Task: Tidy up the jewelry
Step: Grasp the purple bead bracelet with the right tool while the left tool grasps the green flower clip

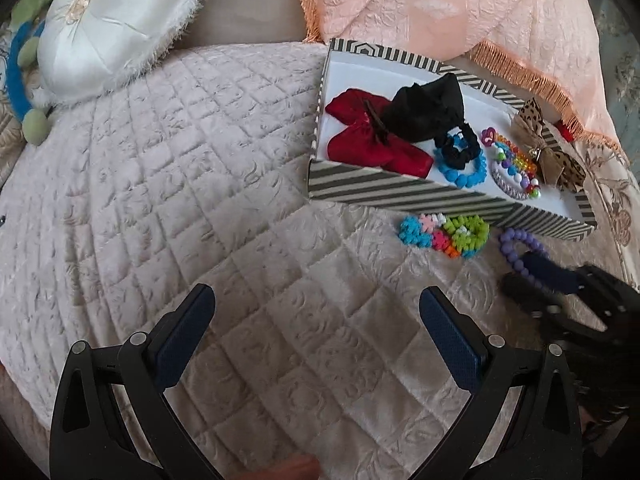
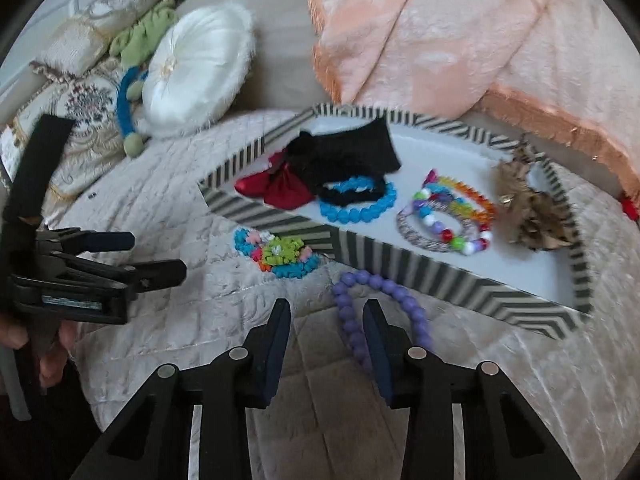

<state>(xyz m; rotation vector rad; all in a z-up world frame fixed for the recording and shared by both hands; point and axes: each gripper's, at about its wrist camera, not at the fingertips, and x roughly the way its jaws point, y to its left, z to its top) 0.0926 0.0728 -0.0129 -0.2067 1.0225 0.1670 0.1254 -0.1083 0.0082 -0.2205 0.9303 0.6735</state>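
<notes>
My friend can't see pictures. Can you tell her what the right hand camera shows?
The right gripper is open over a purple bead bracelet on a quilted bed cover. Behind it, a striped box holds hair bows and bracelets, and a colorful bracelet lies just outside.
</notes>
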